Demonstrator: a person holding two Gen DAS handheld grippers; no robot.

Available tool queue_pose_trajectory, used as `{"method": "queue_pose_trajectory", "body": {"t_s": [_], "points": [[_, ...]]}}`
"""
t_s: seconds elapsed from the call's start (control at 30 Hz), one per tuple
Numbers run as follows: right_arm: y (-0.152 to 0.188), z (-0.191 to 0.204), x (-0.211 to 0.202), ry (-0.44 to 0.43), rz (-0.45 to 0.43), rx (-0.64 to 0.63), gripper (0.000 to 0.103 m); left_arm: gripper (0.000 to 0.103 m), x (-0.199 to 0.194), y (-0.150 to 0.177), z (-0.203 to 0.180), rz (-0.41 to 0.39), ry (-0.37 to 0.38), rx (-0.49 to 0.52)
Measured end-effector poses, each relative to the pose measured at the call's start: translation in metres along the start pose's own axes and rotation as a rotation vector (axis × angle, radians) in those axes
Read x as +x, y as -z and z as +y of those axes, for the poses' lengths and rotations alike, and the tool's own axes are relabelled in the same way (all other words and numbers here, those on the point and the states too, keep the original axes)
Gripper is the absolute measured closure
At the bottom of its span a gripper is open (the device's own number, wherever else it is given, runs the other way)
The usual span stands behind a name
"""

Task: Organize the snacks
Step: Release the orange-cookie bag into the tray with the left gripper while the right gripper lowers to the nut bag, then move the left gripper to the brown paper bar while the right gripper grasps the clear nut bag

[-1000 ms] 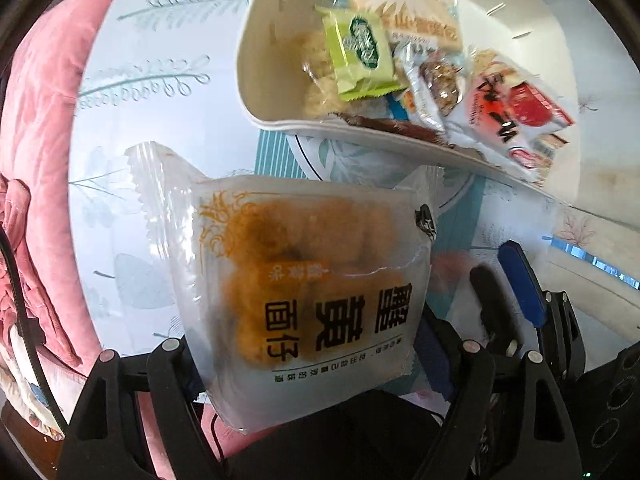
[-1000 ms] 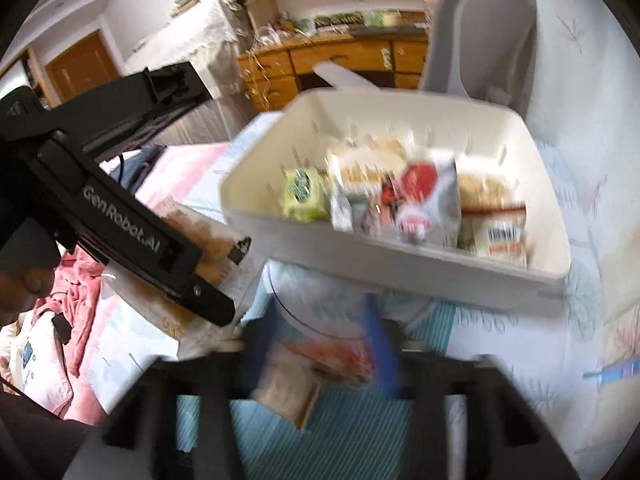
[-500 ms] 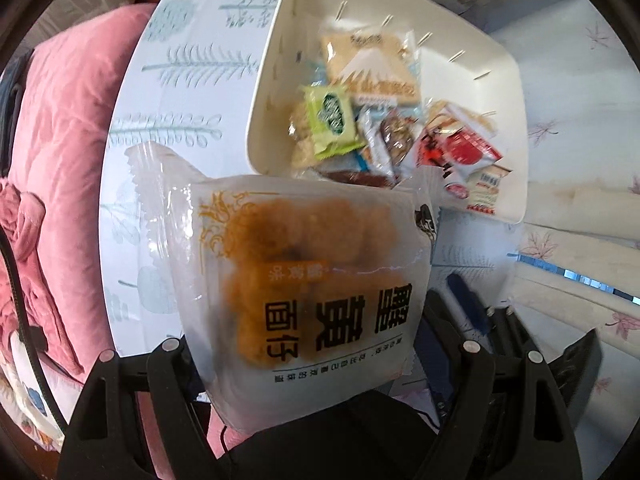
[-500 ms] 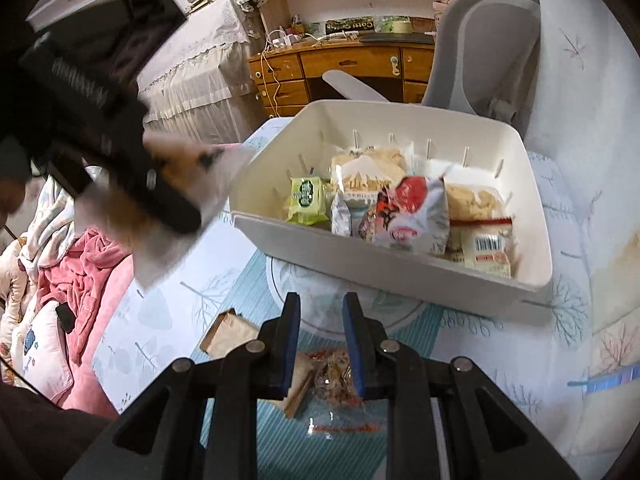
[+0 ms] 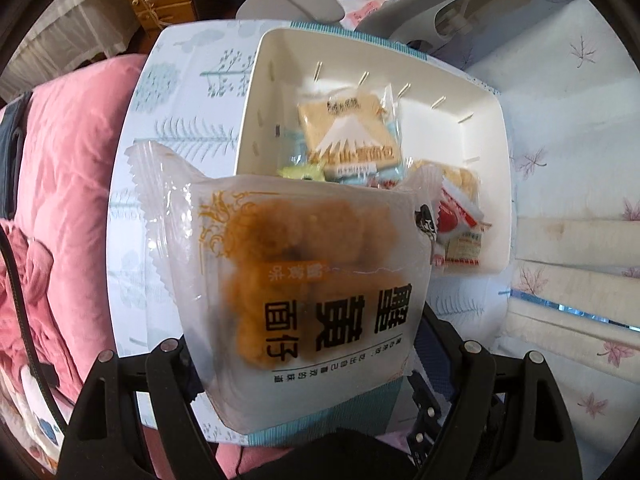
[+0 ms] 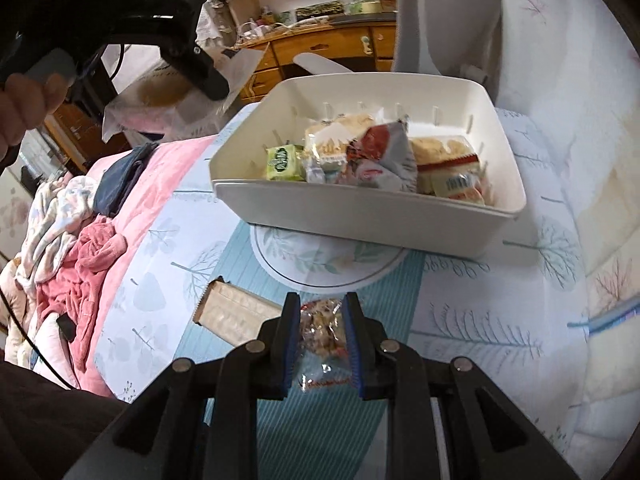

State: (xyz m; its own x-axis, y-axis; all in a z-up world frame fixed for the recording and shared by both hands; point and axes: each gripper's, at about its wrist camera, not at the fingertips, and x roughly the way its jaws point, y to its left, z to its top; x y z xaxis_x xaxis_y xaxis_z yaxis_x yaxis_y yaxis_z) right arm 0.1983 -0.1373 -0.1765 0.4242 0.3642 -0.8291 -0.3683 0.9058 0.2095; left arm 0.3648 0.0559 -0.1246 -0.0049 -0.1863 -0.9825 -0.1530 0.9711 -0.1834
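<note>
Two grippers here, so we'll go left to right. Our left gripper [image 5: 316, 356] has its fingers spread wide around a big frosted snack bag [image 5: 304, 276] with orange fried bits inside and bold black lettering. The bag fills the whole gap between the fingers and sticks out well past the tips, so we're calling that a firm hold on a wide pack. In the right wrist view the same bag hangs in the air up at the top left, clear of the table, with the person's hand [image 6: 24, 100] on the handle.

Past the left fingertips sits the white bin [image 5: 480, 184], already loaded: a cracker pack with a mountain print [image 5: 352, 128], a green wrapped sweet [image 6: 284, 164], a red and white packet [image 6: 384, 156], plus a few more we can't make out. It rests on a tablecloth [image 5: 168, 128] with a tree print, and a pink blanket [image 5: 64, 168] is off to the left of the fingers.

Our right gripper [image 6: 320, 340] is nearly closed, blue pads pressed on a small clear packet of nutty mix [image 6: 320, 332], low over the teal striped part of the cloth. Whether the packet is touching the cloth, we can't tell. Just left of those fingers lies a brown flat wrapper [image 6: 232, 312]. Straight ahead of the tips is a round printed mat [image 6: 320, 260], with the bin's near wall standing on it.
</note>
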Motion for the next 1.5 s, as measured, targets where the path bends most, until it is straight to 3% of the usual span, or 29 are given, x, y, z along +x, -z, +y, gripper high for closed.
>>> {"method": "queue_pose_trajectory", "body": {"t_s": [0.27,0.5,0.67,0.93,1.07,1.33,1.5], "points": [[0.01,0.003,-0.006,0.081,-0.025,0.105,0.081,0.019,0.014,-0.027,-0.002,-0.027,-0.042,0.046],[0.018,0.024,-0.007,0.147,-0.038,0.169,0.081,0.016,0.009,-0.022,-0.001,-0.057,0.016,0.132],[0.023,0.041,-0.009,0.204,-0.032,0.18,0.081,0.015,-0.002,-0.003,0.005,-0.08,0.106,0.189],[0.028,0.062,-0.021,0.287,-0.049,0.194,0.08,0.016,-0.021,0.036,0.016,-0.118,0.164,0.312],[0.03,0.073,-0.029,0.315,-0.068,0.213,0.069,0.016,-0.03,0.058,0.021,-0.156,0.177,0.397],[0.035,0.073,-0.04,0.313,-0.107,0.335,0.062,0.016,-0.03,0.097,0.03,-0.198,0.189,0.55],[0.041,0.063,-0.041,0.252,-0.109,0.464,0.057,0.016,-0.015,0.116,0.033,-0.203,0.181,0.636]]}}
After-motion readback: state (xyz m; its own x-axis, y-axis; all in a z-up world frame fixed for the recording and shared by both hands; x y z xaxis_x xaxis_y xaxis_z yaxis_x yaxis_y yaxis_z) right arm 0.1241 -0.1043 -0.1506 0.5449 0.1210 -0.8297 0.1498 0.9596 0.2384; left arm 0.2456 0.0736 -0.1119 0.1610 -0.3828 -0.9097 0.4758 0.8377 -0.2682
